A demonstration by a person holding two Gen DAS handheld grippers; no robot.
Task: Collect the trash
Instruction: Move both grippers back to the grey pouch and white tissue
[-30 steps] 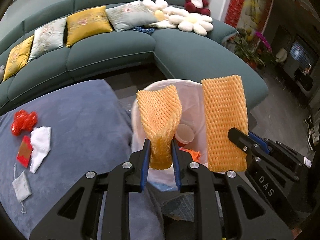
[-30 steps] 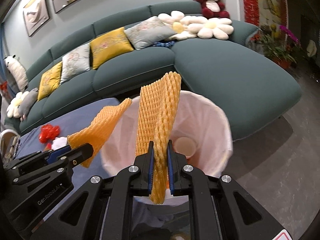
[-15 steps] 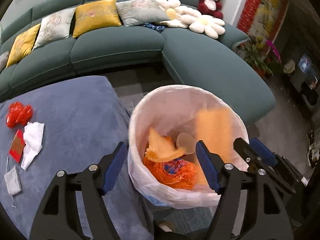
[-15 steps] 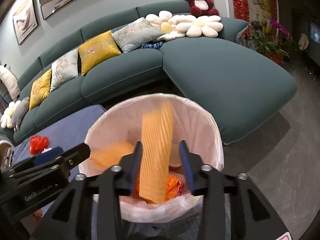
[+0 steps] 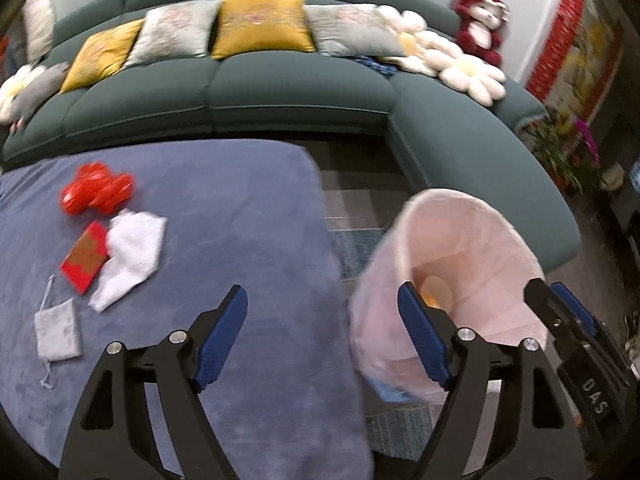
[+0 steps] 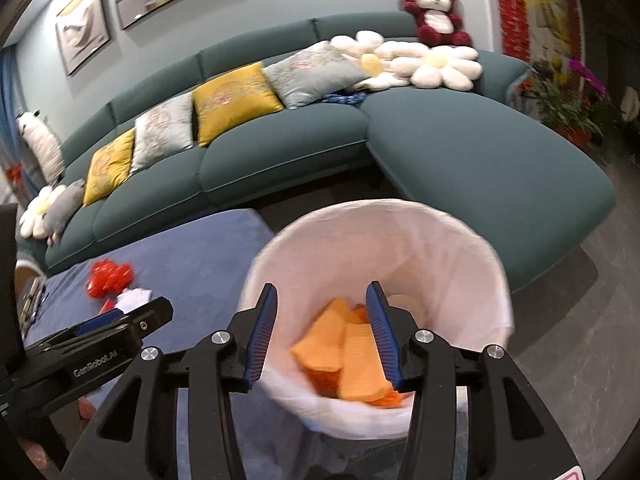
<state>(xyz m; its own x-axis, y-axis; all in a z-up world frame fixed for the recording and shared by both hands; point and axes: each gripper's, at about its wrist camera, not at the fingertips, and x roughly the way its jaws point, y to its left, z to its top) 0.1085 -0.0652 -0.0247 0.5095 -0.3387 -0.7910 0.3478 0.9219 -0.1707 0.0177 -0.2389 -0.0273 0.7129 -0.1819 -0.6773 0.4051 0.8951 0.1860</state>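
A bin with a white liner (image 6: 460, 240) stands beside the blue table (image 5: 240, 208); it also shows in the left wrist view (image 5: 500, 240). Orange foam nets (image 6: 344, 356) lie inside it. My right gripper (image 6: 325, 332) is open and empty right above the bin's near rim. My left gripper (image 5: 322, 336) is open and empty above the table's right edge, next to the bin. Trash lies on the table at the left: a red plastic piece (image 5: 96, 194), a white tissue (image 5: 128, 256), a red packet (image 5: 86, 256) and a small grey pouch (image 5: 56, 332).
A curved green sofa (image 5: 300, 84) with cushions and plush toys runs behind the table and the bin. Plants (image 6: 568, 96) stand at the far right. The other gripper's body (image 6: 80, 356) sits at the lower left of the right wrist view.
Both grippers opened and dropped their orange foam nets into the bin. My left gripper has then swung left, over the table. The right one stays above the bin.
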